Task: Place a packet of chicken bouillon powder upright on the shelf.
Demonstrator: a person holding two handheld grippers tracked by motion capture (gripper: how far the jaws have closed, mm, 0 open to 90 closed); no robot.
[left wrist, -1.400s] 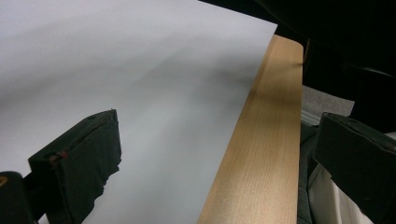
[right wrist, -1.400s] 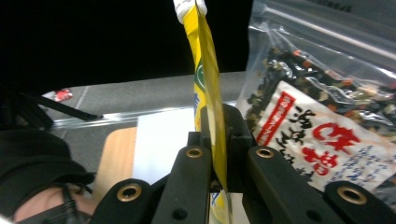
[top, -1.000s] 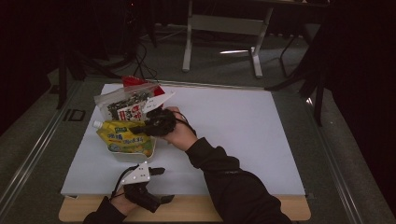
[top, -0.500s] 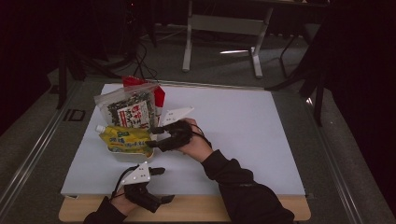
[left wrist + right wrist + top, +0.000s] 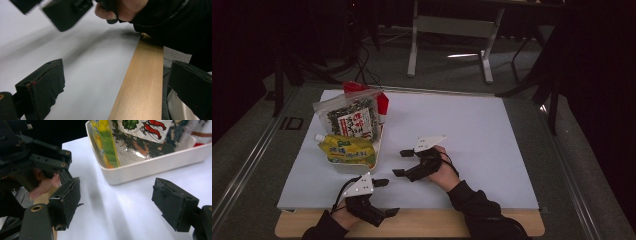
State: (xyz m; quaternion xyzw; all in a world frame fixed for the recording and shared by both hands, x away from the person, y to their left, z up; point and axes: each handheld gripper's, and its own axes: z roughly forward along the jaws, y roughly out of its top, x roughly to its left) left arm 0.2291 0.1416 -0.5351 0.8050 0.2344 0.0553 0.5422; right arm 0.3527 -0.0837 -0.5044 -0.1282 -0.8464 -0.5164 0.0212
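Right tool [image 5: 401, 163] now off pouch [image 5: 347, 150], open.

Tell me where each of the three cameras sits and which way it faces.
High view: above the near table edge, looking forward and down on the white mat, both forearms, left gripper, right gripper.
Left gripper view: rides the left gripper, facing along the light wooden table edge toward the right hand.
Right gripper view: rides the right gripper, facing the shallow white tray of snack pouches.
Shared: high and right views show the tray.
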